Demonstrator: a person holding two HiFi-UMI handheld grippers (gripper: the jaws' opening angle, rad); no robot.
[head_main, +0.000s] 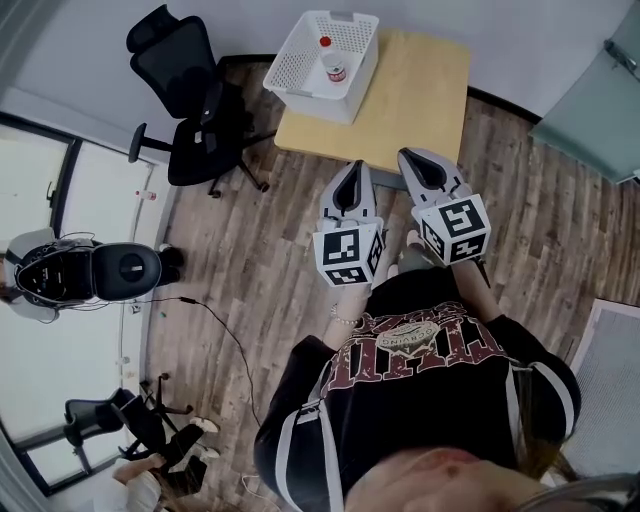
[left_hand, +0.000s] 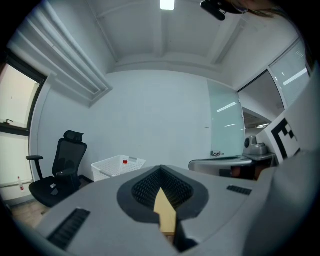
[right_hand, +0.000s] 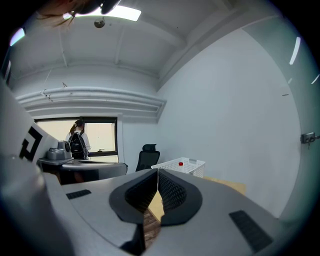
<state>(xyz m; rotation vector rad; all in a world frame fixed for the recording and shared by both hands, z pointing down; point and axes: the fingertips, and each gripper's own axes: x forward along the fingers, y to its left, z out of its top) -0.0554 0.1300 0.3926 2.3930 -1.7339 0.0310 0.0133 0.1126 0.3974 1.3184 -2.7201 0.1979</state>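
My left tongs (head_main: 352, 170) and right tongs (head_main: 410, 158) hover side by side at the near edge of the wooden counter (head_main: 420, 95) — both pressed together at the tips, pinching nothing; a white basket (head_main: 296, 62) on its far left corner holds a red-capped bottle (head_main: 334, 66).

Head view: we are looking steeply down from above own torso, facing wooden table (head_main: 420, 95), white basket (head_main: 290, 72) and black chair (head_main: 185, 90), all somewhat off.
Left gripper view: we are riding low behind own jaws, facing forward and tilting up at wall and ceiling.
Right gripper view: we are sitting likewise, beside it.
All three are sharing basket and chair.
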